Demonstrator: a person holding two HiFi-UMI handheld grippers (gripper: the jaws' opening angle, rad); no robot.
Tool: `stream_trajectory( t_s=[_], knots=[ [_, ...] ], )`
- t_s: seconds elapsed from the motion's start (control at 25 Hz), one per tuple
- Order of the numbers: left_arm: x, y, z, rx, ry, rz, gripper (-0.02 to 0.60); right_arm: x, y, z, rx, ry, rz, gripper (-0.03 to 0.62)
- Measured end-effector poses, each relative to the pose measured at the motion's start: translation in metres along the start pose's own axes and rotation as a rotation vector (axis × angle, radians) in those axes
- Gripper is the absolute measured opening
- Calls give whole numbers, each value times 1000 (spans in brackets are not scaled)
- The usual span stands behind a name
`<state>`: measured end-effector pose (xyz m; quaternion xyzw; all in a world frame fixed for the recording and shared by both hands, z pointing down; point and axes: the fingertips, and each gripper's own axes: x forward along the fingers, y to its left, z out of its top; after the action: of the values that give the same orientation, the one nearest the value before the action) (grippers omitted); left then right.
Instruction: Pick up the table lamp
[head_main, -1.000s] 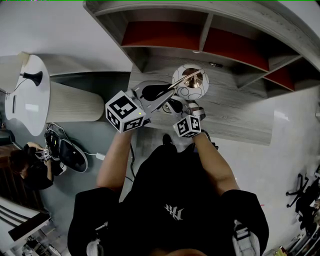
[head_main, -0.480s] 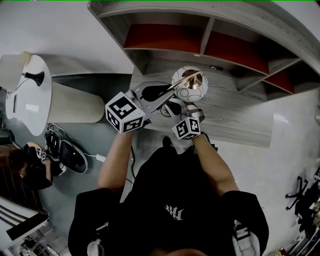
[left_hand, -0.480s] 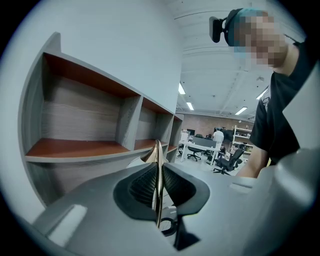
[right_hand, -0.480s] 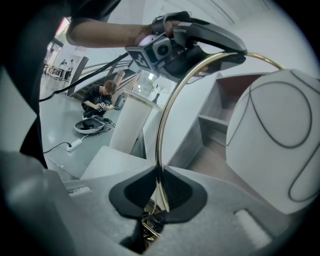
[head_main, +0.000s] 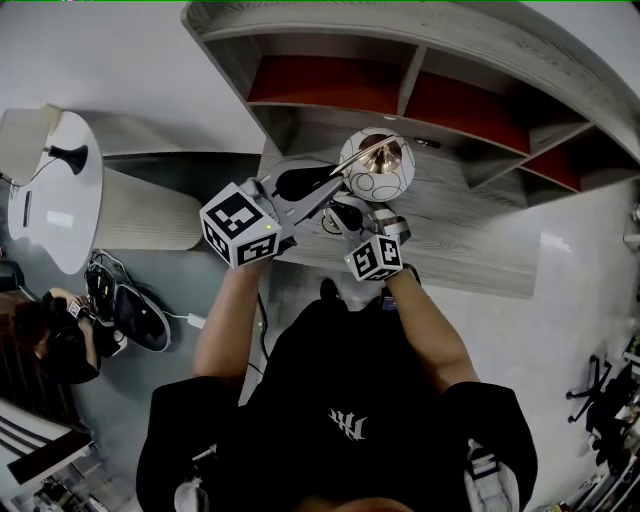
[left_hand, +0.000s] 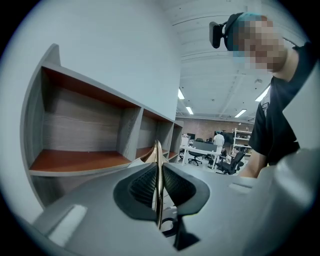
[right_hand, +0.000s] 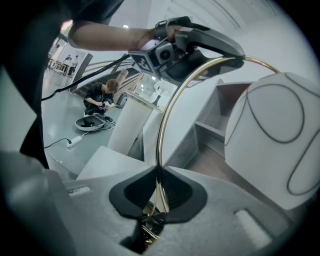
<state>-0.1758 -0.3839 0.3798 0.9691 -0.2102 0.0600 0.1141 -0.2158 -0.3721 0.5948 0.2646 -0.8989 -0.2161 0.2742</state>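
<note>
Slightly higher now, the left claw (left_hand: 159, 185) and right claw (right_hand: 159, 192) each clench the lamp's (head_main: 378, 165) thin brass rod (right_hand: 164, 120); it could twist and swing the shade (right_hand: 270, 135).

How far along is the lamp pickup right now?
Done: left gripper and right gripper both clamp the table lamp's thin gold curved arm. In hand: the lift, white globe shade hanging above the grey wooden shelf unit. Left: confirming the base is clear; cannot tell.
</note>
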Motion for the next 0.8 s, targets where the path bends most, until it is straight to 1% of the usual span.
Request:
stream_trajectory(
  t_s=[0.36,0.8],
  knots=[
    [-6,-2,35,30,-49,2,35,-14,-26,20,-46,-16,-12,44],
    [-19,-13,79,93,-90,6,35,-31,-48,58,-104,-47,-23,43]
  ],
)
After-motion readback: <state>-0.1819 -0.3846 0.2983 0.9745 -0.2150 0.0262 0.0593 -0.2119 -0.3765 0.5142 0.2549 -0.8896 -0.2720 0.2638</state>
